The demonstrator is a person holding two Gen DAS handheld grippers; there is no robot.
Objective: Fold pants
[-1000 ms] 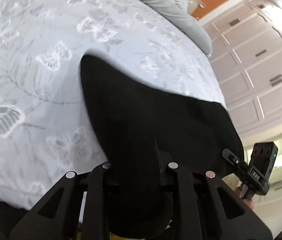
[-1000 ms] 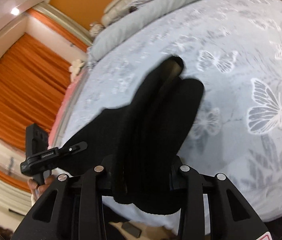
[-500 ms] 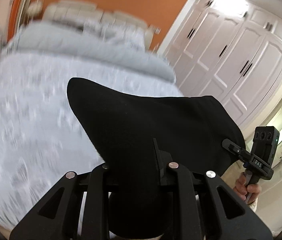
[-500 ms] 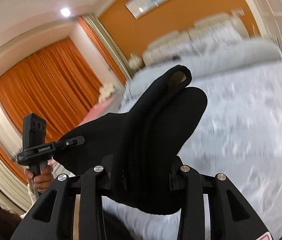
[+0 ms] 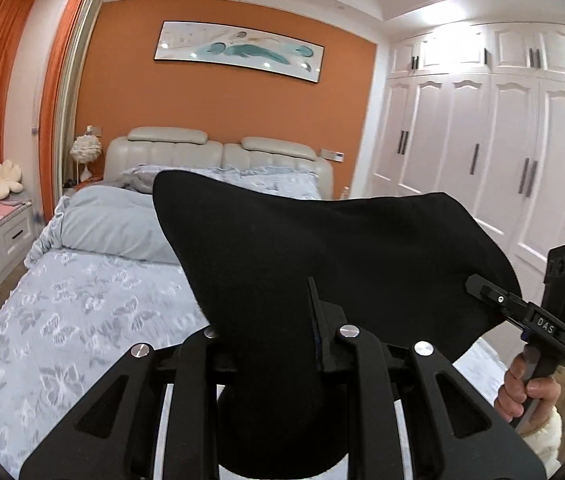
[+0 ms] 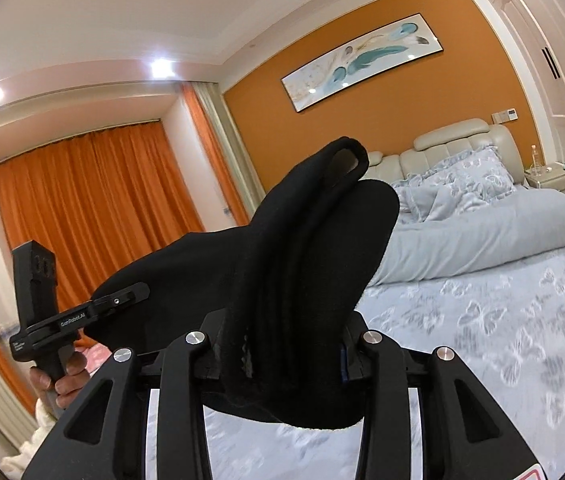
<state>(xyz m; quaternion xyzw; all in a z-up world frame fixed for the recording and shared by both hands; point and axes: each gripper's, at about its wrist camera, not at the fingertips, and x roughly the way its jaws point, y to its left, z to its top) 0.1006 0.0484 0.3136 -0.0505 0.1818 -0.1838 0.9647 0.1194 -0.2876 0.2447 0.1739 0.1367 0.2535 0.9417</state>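
The black fabric pants, lifted clear above the butterfly-patterned grey bedspread, stretch between the left gripper and right gripper, each pinching one bunched end of the cloth.

Left wrist view: a second ago butterfly bedspread filled frame behind black pants; now bedspread confined to lower left, headboard, orange wall and white wardrobe risen into upper frame; view rolled level; hand on right gripper's handle now plain at lower right, barely seen before; right wrist view: bedspread dropped to lower right, orange curtains and ceiling now upper left; blur of half second ago gone.
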